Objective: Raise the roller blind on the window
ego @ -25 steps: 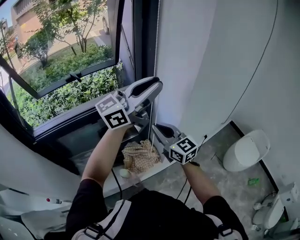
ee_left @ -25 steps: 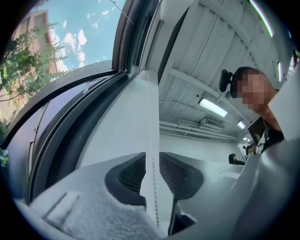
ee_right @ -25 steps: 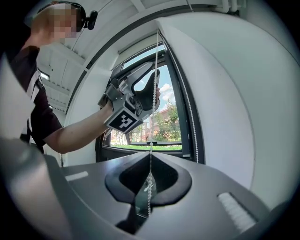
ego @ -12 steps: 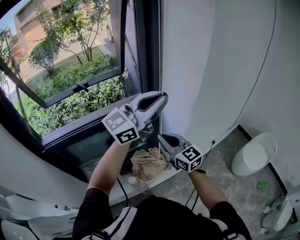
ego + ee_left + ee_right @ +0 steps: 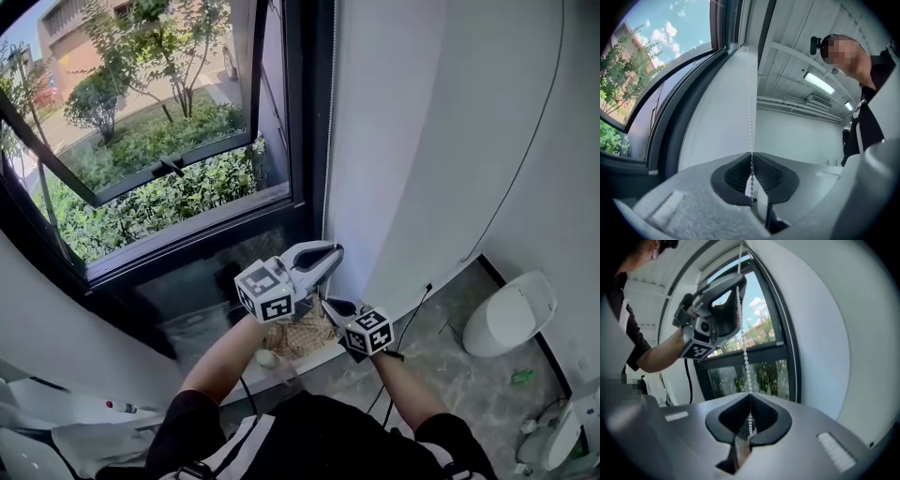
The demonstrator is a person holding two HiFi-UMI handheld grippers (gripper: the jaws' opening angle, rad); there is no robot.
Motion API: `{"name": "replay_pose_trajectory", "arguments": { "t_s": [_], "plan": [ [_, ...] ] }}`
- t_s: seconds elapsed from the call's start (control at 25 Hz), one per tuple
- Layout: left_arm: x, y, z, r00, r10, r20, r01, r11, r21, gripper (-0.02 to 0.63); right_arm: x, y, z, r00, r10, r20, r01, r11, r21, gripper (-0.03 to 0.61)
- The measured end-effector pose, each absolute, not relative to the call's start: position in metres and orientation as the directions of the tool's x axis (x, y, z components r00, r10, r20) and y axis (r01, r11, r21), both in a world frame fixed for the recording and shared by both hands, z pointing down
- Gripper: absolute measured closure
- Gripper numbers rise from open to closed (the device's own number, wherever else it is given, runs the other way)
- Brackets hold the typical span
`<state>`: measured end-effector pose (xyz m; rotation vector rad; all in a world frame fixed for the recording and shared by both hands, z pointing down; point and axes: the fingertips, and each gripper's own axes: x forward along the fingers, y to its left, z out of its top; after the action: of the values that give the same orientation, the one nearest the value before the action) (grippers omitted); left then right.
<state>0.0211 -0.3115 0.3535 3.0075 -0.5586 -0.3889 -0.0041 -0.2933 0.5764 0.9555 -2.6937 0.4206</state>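
Note:
A white bead chain (image 5: 329, 141) hangs down the dark window frame (image 5: 302, 112) beside the white wall. My left gripper (image 5: 335, 250) is shut on this chain, which runs up from between its closed jaws (image 5: 751, 155) in the left gripper view (image 5: 750, 117). Just below it, my right gripper (image 5: 328, 304) is shut on the same chain (image 5: 743, 348), pinched at its tips (image 5: 750, 395). The right gripper view shows the left gripper (image 5: 738, 284) above, holding the chain taut. The roller blind itself is out of view.
The window glass (image 5: 141, 141) fills the upper left, with shrubs outside. A checked cloth (image 5: 305, 337) and a small white object (image 5: 267, 357) lie on the sill below the grippers. A black cable (image 5: 525, 159) runs down the wall to the right, and a white toilet (image 5: 506, 314) stands on the floor.
The left gripper has come down along the chain and sits closer to the right gripper. Both grippers are lower in the head view than a second ago.

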Motion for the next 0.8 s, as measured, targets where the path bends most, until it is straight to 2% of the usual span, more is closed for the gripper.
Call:
{"name": "replay_pose_trajectory", "arguments": {
  "t_s": [0.12,0.2,0.24,0.28,0.48,0.56,0.64,0.8],
  "plan": [
    [0.019,-0.306,0.394,0.902,-0.375,-0.212,-0.349,-0.925,0.151,0.604,-0.001,-0.28,0.612,-0.729,-0.528,0.435,-0.642,0.749,-0.167,0.568],
    [0.015,-0.305,0.393,0.896,-0.385,-0.223,-0.357,-0.921,0.153,0.604,0.001,-0.274,0.605,-0.74,-0.544,0.396,-0.637,0.755,-0.153,0.553],
    [0.015,-0.305,0.391,0.895,-0.388,-0.22,-0.367,-0.921,0.134,0.604,0.002,-0.274,0.596,-0.749,-0.555,0.361,-0.635,0.757,-0.153,0.505],
    [0.015,-0.305,0.389,0.895,-0.39,-0.216,-0.375,-0.92,0.111,0.603,0.003,-0.274,0.586,-0.757,-0.565,0.328,-0.632,0.759,-0.152,0.497],
    [0.016,-0.304,0.39,0.878,-0.432,-0.208,-0.433,-0.9,0.044,0.592,0.007,-0.275,0.545,-0.776,-0.586,0.233,-0.62,0.777,-0.108,0.506],
    [0.017,-0.304,0.397,0.869,-0.458,-0.187,-0.461,-0.887,0.034,0.529,0.009,-0.274,0.537,-0.784,-0.581,0.218,-0.61,0.786,-0.099,0.505],
    [0.015,-0.305,0.401,0.851,-0.493,-0.18,-0.495,-0.868,0.037,0.495,0.012,-0.274,0.531,-0.792,-0.576,0.203,-0.601,0.793,-0.096,0.503],
    [0.001,-0.307,0.406,0.786,-0.599,-0.154,-0.599,-0.799,0.051,0.467,0.02,-0.271,0.516,-0.814,-0.563,0.139,-0.577,0.811,-0.097,0.486]
  ]
}}
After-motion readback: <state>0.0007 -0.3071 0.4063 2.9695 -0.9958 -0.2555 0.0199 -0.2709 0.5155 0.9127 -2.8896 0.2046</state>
